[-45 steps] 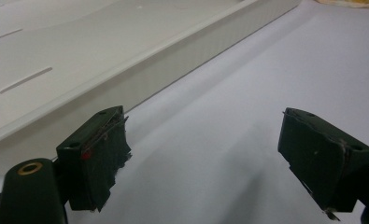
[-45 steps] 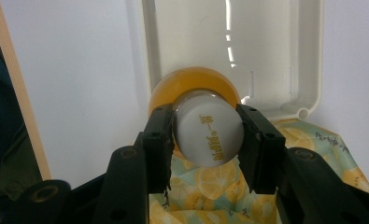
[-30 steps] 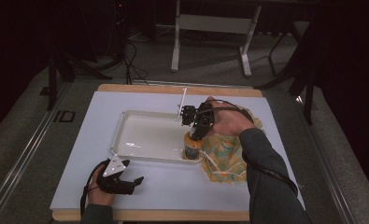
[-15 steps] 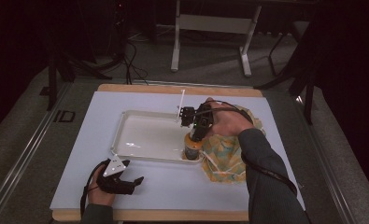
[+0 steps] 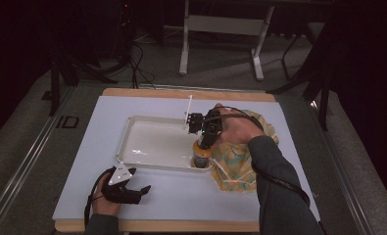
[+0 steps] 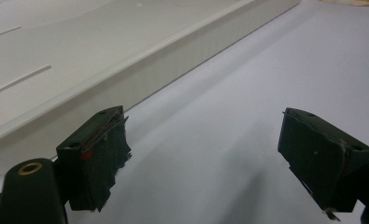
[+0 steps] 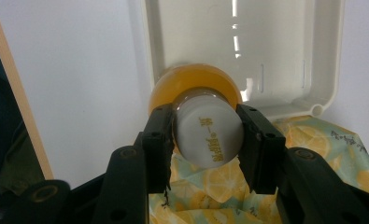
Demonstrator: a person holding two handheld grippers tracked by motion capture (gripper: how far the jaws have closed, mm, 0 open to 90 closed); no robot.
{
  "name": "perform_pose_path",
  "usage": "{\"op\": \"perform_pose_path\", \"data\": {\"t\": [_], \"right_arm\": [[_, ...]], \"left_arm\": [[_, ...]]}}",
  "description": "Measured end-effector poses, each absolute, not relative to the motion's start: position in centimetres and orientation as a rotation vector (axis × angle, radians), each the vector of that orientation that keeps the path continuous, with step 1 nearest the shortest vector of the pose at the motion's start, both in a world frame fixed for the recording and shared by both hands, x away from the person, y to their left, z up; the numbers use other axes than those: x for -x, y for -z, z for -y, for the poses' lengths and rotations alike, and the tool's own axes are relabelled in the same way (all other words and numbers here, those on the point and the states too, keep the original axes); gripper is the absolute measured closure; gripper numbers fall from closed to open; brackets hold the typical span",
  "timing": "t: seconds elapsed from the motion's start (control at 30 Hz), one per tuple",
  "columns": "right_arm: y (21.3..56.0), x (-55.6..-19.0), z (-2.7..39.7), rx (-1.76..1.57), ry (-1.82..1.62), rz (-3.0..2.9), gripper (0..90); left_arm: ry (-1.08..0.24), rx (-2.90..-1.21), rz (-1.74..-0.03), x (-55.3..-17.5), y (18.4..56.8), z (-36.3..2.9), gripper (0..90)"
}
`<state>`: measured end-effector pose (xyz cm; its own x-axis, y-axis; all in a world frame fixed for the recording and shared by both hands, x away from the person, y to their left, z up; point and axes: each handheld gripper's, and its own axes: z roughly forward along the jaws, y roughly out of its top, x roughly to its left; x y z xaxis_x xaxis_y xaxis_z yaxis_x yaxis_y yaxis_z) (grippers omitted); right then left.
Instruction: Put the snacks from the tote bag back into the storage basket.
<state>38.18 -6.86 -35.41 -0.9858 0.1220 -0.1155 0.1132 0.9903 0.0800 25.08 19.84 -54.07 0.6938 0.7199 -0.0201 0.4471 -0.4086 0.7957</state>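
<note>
**Bottle gripped at tray corner**

At near right corner of white tray [image 5: 132, 147]: orange bottle [image 5: 200, 155], upright, white cap [image 7: 209, 135] clamped between jaws of right gripper [image 5: 205, 142]. Beside tray on the right, touching it: lemon-print cloth [image 5: 235, 166], partly under the right hand [image 5: 237, 128]. On pale mat [image 5: 299, 147] in front of tray, well apart from bottle: left gripper [image 5: 127, 190], lying low in left hand [image 5: 100, 203], jaws spread wide with nothing between, tray wall just beyond them in left gripper view.
</note>
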Motion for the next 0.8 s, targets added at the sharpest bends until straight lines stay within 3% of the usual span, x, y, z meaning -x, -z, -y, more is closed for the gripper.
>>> {"op": "perform_pose_path", "data": {"t": [0.57,0.8], "right_arm": [[35.48,-38.46,6.70,-0.218,-0.096,-3.018,57.5],[36.14,-38.62,6.58,-0.236,-0.067,-3.031,46.1]], "left_arm": [[-0.416,-2.070,-0.894,-25.11,54.08,-19.85,15.9],[-0.417,-2.067,-0.895,-25.10,54.07,-19.86,15.9]]}}
